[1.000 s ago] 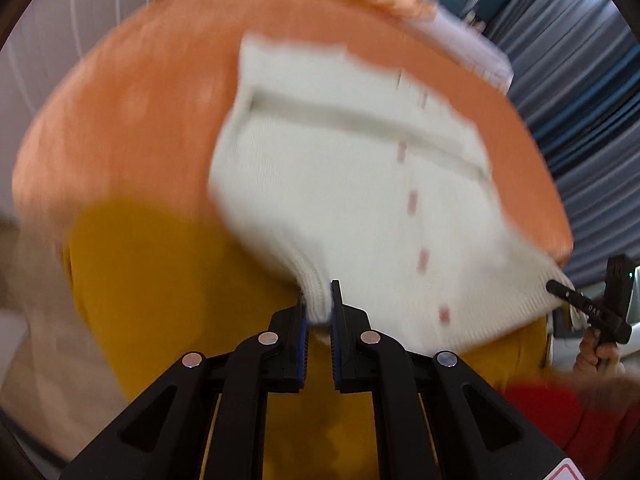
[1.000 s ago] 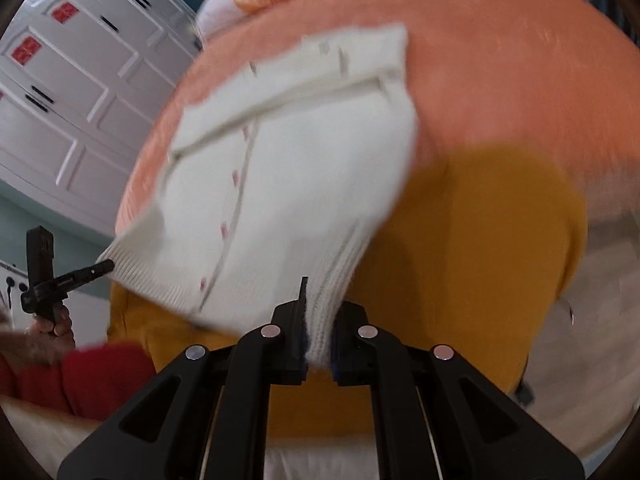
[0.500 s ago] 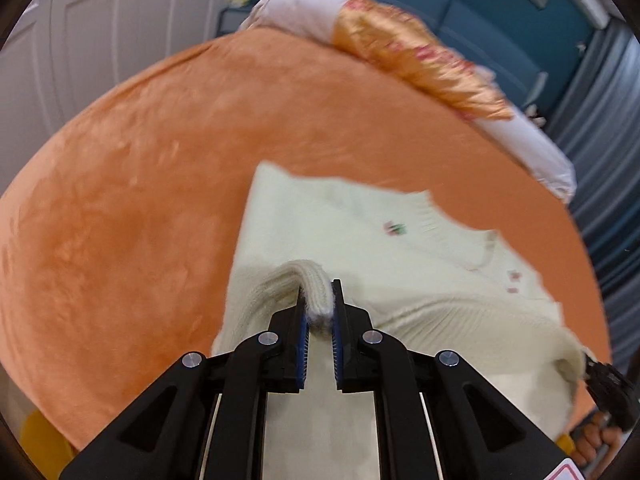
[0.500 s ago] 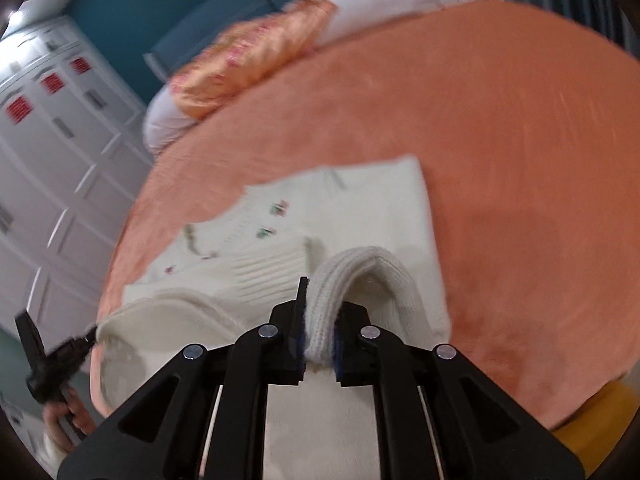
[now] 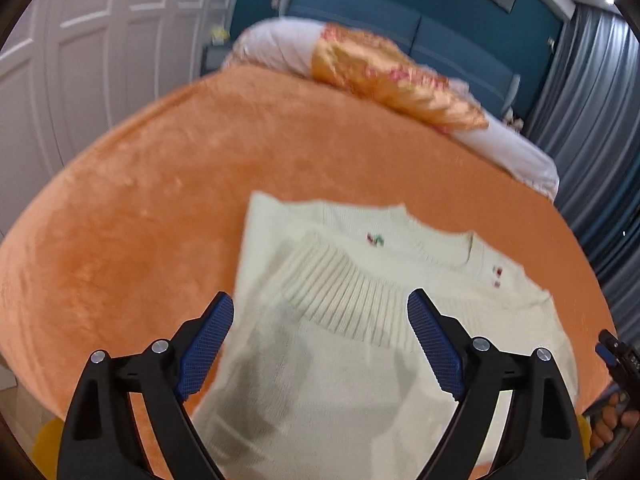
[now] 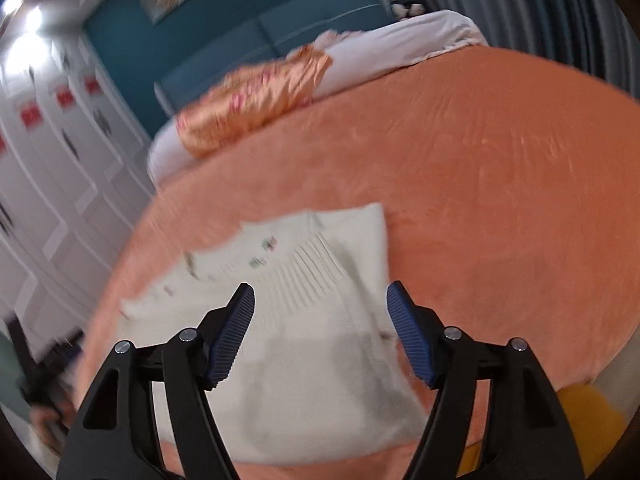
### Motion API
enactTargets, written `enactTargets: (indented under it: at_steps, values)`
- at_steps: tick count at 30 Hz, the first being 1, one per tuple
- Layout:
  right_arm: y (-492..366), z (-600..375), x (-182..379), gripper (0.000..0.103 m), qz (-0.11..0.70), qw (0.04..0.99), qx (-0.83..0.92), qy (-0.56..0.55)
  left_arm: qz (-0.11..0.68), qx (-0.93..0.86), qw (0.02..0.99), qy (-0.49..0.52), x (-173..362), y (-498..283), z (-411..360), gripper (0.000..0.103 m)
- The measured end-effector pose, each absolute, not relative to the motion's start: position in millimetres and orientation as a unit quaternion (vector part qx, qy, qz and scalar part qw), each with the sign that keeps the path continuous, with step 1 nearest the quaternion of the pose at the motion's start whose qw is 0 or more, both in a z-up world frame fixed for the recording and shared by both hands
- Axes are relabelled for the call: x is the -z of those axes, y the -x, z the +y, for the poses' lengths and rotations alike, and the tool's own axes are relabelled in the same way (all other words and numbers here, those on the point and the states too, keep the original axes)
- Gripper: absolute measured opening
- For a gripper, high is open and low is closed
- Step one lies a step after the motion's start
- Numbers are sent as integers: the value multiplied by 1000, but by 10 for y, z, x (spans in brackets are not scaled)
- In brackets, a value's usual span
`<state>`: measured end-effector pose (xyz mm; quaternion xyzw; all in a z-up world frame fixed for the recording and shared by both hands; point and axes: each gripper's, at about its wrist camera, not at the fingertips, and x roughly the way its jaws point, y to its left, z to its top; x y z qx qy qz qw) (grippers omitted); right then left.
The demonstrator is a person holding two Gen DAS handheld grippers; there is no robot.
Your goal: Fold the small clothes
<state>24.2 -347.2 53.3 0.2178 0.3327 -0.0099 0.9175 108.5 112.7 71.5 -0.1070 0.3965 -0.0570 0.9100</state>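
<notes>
Cream knit sweater (image 5: 360, 340) lies folded near the bed's (image 5: 140, 200) front edge; left gripper (image 5: 320, 332) and right gripper (image 6: 320, 328) are opening, holding nothing. Next probably a crosswise fold.

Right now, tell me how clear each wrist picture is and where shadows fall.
Left wrist view: fairly sharp, with fisheye bending at the rim; the cream sweater carries a grey shadow between the left gripper fingers. Right wrist view: motion-blurred, most on the wardrobe doors and the sweater's far edge; a similar shadow lies before the right gripper. Ceiling lights flare at top left.
</notes>
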Motion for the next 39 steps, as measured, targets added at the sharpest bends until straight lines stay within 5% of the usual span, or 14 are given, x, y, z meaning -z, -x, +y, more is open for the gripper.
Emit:
enactTargets:
  at_steps: [8,9,10,12,23,27,33,39]
  values:
    - [-927,-3315,-218,66,411,898,13,-156,447,84,879,146,-393,-1592,1125,82]
    - [-975,-3302,-165,61,422,893,10,-157,447,92,878,145,-369,-1628,1122,65]
    - [-1057,-3280,-96,47,440,885,11,-152,450,93,877,136,-341,-1664,1109,39]
    - [-1067,-3258,-40,11,453,880,12,-139,476,98,864,129,-248,-1739,1101,10]
    - [-994,-3621,-1193,10,276,938,-29,-206,355,123,914,154,-1267,-1897,1140,9]
    - [-1384,-3712,-878,10,308,927,-3,-213,376,95,913,129,-1128,-2277,1072,9]
    - [-1745,-3636,165,11,427,884,42,-188,473,38,876,82,-91,-2542,982,9]
    - [-1589,-3571,-29,15,414,890,70,-178,466,18,878,106,-133,-2426,1062,19]
